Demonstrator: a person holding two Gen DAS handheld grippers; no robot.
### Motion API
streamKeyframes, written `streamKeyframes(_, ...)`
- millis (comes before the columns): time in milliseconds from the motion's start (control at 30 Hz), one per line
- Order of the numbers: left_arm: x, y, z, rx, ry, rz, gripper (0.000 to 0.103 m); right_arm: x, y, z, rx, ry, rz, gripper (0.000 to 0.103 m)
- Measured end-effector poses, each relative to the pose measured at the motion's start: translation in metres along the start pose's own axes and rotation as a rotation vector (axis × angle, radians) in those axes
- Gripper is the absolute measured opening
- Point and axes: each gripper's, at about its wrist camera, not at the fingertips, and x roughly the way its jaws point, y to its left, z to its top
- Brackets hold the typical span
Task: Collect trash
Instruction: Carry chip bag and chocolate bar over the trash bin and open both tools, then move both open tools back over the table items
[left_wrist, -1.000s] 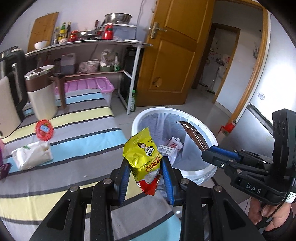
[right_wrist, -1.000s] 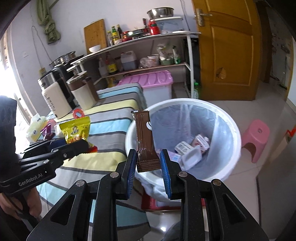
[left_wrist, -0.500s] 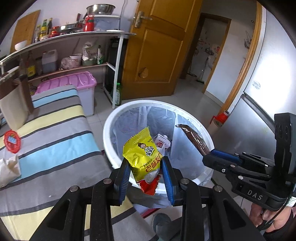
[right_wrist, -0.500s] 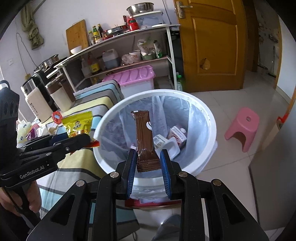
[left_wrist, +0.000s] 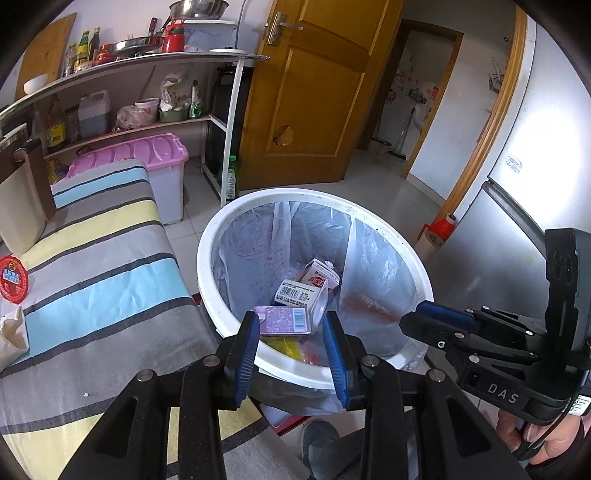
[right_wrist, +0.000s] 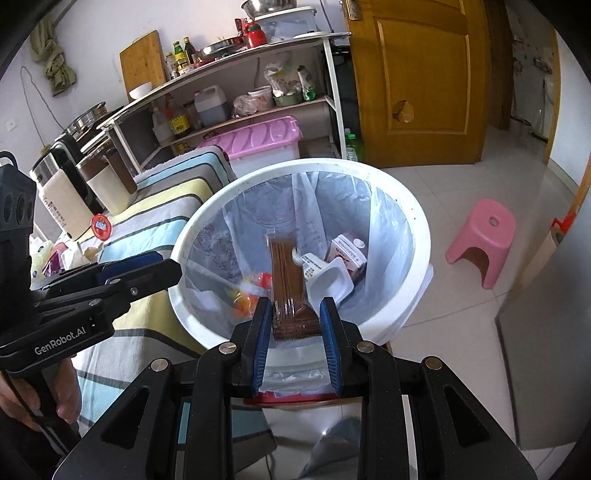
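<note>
Right hand-held gripper (right_wrist: 295, 325) astride brown wrapper (right_wrist: 288, 284) (blurred), above bin (right_wrist: 421, 236)

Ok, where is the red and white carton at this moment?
In the right wrist view the red and white carton lies inside the white bin, on its right, beside a white tray.

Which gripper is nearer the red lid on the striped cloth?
Left. The left gripper hangs over the bin rim on the lid's side; the right gripper is over the rim farther from it.

The bin (left_wrist: 413, 258) stands on the floor right of the table (left_wrist: 92, 295), cartons (left_wrist: 306, 291) inside it.
</note>
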Motion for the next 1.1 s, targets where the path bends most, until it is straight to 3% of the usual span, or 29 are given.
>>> streamKeyframes(433,-0.028,0.009,-0.013,-0.030,-0.039,-0.007,0.036,-0.018,0.010,-0.001,-0.005,-0.041,0.035,0.028)
streamKeyframes(900,-0.081,0.032,-0.040,-0.085,-0.101,0.075,0.036,-0.038,0.049,-0.008,-0.056,-0.071,0.117,0.028)
streamKeyframes(1000,-0.093,0.036,-0.046,-0.098,-0.118,0.098,0.036,-0.041,0.058,-0.011,-0.070,-0.071,0.132,0.038)
streamKeyframes(1100,-0.102,0.040,-0.051,-0.105,-0.131,0.114,0.036,-0.044,0.065,-0.014,-0.082,-0.074,0.150,0.039)
